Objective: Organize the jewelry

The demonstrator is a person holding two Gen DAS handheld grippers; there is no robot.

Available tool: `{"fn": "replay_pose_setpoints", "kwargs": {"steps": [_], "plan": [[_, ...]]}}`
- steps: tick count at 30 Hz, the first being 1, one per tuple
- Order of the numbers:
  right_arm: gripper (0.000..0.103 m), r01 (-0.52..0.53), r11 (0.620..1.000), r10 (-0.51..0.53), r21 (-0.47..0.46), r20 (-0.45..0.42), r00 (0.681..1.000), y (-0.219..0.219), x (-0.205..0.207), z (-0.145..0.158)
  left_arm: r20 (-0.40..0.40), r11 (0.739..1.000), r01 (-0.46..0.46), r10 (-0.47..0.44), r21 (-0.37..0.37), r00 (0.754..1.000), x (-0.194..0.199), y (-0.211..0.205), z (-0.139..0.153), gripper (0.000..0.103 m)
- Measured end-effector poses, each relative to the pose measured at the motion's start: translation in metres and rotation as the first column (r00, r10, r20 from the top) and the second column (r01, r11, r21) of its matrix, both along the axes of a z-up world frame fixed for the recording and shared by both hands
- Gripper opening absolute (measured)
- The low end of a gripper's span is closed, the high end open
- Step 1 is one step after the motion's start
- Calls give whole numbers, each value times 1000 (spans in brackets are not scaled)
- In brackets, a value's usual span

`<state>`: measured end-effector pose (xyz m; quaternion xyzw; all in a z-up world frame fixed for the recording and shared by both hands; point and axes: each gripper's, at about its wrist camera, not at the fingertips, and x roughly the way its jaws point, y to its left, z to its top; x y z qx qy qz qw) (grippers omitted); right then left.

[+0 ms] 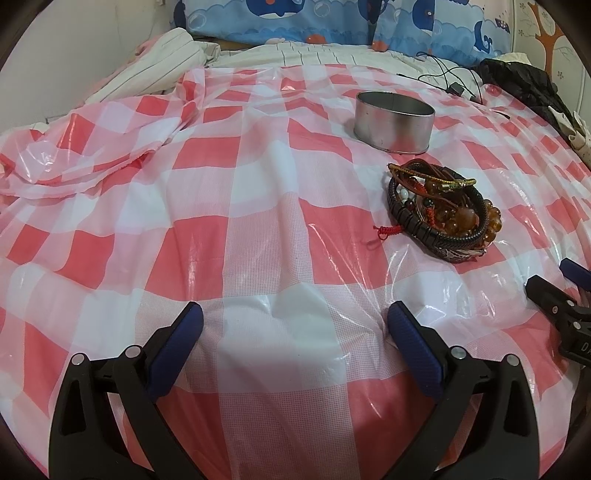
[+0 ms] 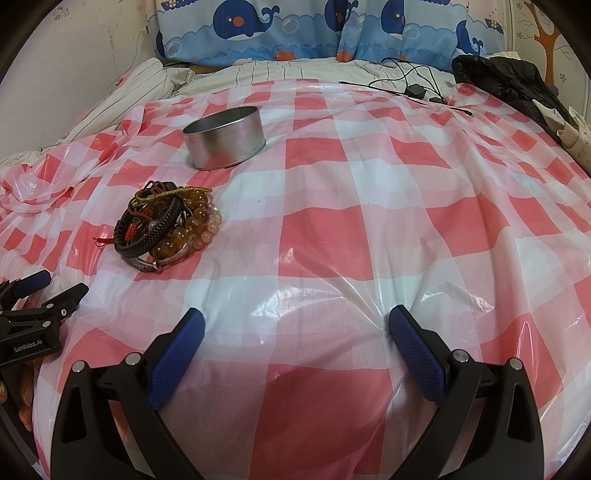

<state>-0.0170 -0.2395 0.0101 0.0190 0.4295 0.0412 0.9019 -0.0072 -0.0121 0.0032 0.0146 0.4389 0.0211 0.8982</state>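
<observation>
Bed surface: checked red-and-white plastic sheet [image 2: 332, 229] is covering the bed; it is lying wrinkled and shiny; whale-print pillows [image 2: 295, 29] are standing at the far end, and a black cable [image 2: 413, 86] with a dark garment [image 2: 509, 85] is lying near the far right side.
Container: round metal tin [image 2: 223, 136] is sitting upright on the sheet with no lid on it; what I can see of its inside is looking bare, but the bottom is hidden from both views.
Jewelry: pile of bracelets [image 2: 166, 225] is resting on the sheet just in front of the tin, near it but not touching; a black braided band, amber beads, a yellow cord and a red cord are lying tangled together.
Left gripper [image 1: 295, 332]: it is hovering over bare sheet with the pads wide apart; it is holding nothing; the pile is ahead and to its right.
Right gripper [image 2: 295, 332]: it is also hovering with the pads spread and nothing between them; the pile is ahead and to its left.
Progress: I am judging that the task is only beginning; no piece is showing in the tin, and every piece is waiting to be separated and put in.
</observation>
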Motion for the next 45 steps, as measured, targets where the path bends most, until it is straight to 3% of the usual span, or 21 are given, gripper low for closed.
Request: {"fn": "replay_pose_setpoints", "kwargs": {"steps": [12, 19, 45], "plan": [[96, 0, 1000, 0, -1, -2, 1000, -1, 0, -1, 3, 1000, 0, 0, 23, 1000, -1, -3, 2, 96], [96, 0, 1000, 0, -1, -14, 1000, 0, 2, -1, -11, 1000, -7, 7, -7, 1000, 0, 0, 2, 96], [96, -2, 1000, 1, -16, -31, 1000, 2, 6, -2, -66, 998, -54, 53, -12, 996, 12, -2, -2, 97]]}}
